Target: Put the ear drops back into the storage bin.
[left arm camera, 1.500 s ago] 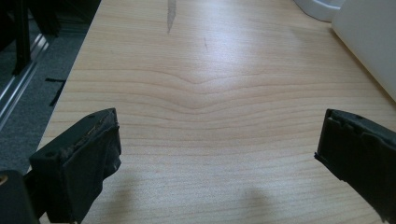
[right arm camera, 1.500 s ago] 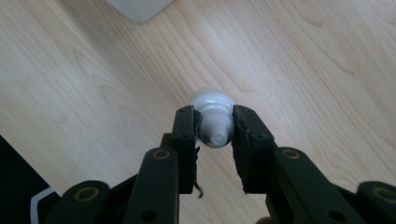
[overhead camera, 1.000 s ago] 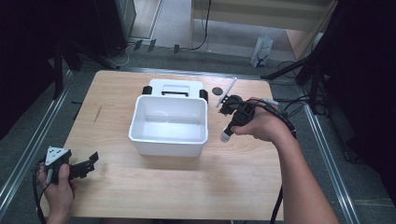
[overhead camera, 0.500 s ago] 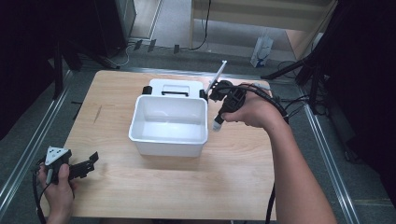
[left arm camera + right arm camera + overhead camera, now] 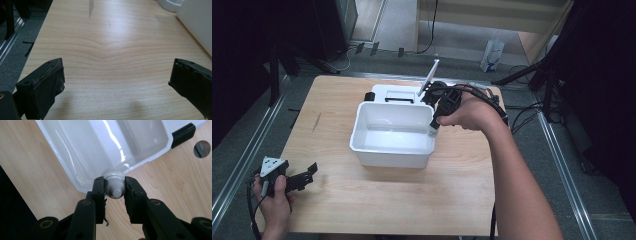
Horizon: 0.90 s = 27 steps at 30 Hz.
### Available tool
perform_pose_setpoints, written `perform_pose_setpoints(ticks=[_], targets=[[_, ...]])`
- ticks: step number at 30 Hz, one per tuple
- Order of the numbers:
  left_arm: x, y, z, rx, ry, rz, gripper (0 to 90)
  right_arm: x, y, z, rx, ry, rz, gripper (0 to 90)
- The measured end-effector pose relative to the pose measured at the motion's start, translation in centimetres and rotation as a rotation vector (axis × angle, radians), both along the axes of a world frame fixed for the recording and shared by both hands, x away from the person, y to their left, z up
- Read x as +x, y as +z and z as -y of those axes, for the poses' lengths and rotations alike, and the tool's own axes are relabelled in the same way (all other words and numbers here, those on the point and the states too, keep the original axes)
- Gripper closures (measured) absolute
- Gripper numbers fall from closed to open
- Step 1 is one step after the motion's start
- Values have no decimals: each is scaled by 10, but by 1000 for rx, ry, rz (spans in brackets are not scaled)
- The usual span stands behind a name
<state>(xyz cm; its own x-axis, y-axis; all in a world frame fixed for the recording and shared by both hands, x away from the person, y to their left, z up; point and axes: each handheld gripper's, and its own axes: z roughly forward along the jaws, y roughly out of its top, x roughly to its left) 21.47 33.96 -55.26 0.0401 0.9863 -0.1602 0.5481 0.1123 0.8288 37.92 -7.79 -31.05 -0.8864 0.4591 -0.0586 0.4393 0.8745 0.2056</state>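
R claw moved over bin rim, clamping white ribbed-cap tube, prob. toothpaste; L claw open.

On a wooden table stands 1 white bin, a white lid just behind it. The right gripper holds a white tube at the bin's right rim; the left gripper rests near the table's front left corner.
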Motion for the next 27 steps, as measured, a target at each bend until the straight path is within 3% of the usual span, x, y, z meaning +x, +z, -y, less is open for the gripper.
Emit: perform_pose_setpoints(ticks=[12,19,27], targets=[[0,0,0,0,2,1,4,6,-14,-17,-12,46,4,720],[0,0,0,-2,1,2,4,14,-34,-16,-4,85,48,720],[0,0,0,-2,4,0,4,16,-55,-20,-24,136,54,720]])
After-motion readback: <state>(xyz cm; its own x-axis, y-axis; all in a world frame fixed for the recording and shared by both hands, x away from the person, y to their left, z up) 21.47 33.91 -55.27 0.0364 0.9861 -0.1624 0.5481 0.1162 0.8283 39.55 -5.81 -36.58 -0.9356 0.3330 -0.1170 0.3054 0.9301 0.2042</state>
